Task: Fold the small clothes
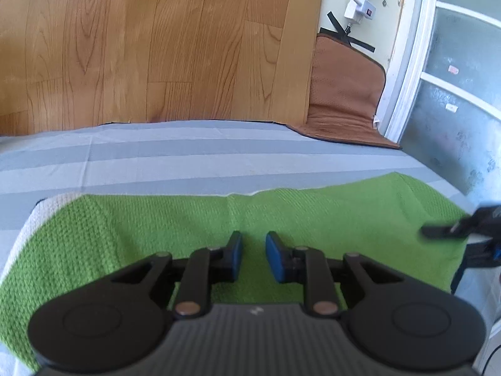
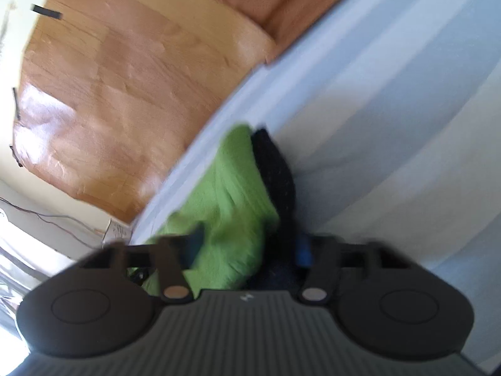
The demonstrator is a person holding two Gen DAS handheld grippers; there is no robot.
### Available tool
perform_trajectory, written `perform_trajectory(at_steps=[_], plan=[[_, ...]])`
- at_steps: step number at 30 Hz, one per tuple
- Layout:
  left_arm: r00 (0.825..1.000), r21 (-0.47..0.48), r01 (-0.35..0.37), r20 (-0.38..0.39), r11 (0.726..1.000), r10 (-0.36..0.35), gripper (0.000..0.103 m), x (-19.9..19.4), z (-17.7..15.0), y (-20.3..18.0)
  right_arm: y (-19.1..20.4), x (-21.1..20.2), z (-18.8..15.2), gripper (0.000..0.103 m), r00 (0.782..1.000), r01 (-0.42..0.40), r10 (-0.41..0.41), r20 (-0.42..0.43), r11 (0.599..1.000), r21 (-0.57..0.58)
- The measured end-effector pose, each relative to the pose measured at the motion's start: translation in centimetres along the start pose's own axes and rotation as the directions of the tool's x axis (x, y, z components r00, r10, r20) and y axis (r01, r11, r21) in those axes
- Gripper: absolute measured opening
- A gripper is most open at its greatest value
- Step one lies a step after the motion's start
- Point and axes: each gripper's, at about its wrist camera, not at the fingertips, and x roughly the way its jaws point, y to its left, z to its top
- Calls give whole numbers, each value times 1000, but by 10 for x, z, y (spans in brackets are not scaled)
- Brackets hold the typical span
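A green knitted garment (image 1: 175, 228) with a white band at its left end lies flat on the grey-blue striped sheet (image 1: 188, 153). My left gripper (image 1: 253, 255) hovers over its middle, jaws a little apart, nothing between the blue pads. In the right wrist view, which is blurred, the green garment (image 2: 225, 200) is bunched between the fingers of my right gripper (image 2: 250, 244), with a dark fabric fold (image 2: 275, 169) beside it. The jaws stand wide around the cloth. The right gripper also shows at the right edge of the left wrist view (image 1: 451, 228), at the garment's right end.
The sheet's far edge meets a wooden floor (image 1: 141, 40). A brown mat (image 1: 341, 91) lies at the back right beside a white door frame (image 1: 407, 62) and a power strip (image 1: 360, 0) on the wall.
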Motion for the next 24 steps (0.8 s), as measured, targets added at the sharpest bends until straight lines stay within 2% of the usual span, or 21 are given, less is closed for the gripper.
perform_trajectory(at_steps=[2, 3, 5, 7, 10, 12, 16, 18, 19, 21, 22, 23, 24], plan=[[999, -59, 42, 2, 997, -42, 20, -7, 2, 11, 19, -5, 0, 27, 1000, 16, -14, 24, 998, -65], [998, -101, 66, 9, 993, -65, 22, -13, 5, 19, 33, -11, 2, 26, 999, -4, 9, 41, 994, -110], [990, -196, 116, 102, 974, -98, 28, -37, 12, 43, 67, -20, 3, 26, 996, -48, 62, 58, 975, -218], [972, -276, 144, 218, 950, -84, 38, -69, 16, 69, 106, -21, 1, 26, 994, -72, 94, 48, 938, -339], [946, -361, 125, 323, 924, -1, 43, -112, 15, 107, 161, -3, -13, 27, 991, -127, 135, -21, 858, -497], [937, -398, 84, 343, 913, 63, 46, -133, 11, 124, 194, 20, -31, 27, 985, -171, 143, -95, 793, -585], [927, -454, 50, 353, 890, 129, 53, -157, -4, 143, 234, 83, -78, 29, 968, -231, 82, -236, 653, -721], [932, -474, 27, 330, 880, 150, 55, -157, -12, 147, 240, 122, -99, 36, 954, -255, 31, -299, 611, -750], [938, -485, 18, 310, 874, 153, 56, -154, -15, 149, 239, 142, -108, 47, 937, -285, 10, -350, 602, -746], [948, -494, 6, 279, 869, 152, 59, -152, -21, 151, 239, 151, -116, 60, 919, -361, 74, -388, 550, -753], [952, -491, 3, 268, 871, 148, 60, -149, -22, 150, 242, 147, -116, 73, 909, -385, 82, -409, 541, -748], [955, -483, 4, 262, 875, 140, 66, -146, -22, 148, 242, 142, -112, 77, 895, -419, 108, -432, 536, -733], [958, -475, 8, 255, 880, 129, 73, -144, -22, 146, 239, 133, -105, 77, 882, -452, 147, -447, 531, -717]])
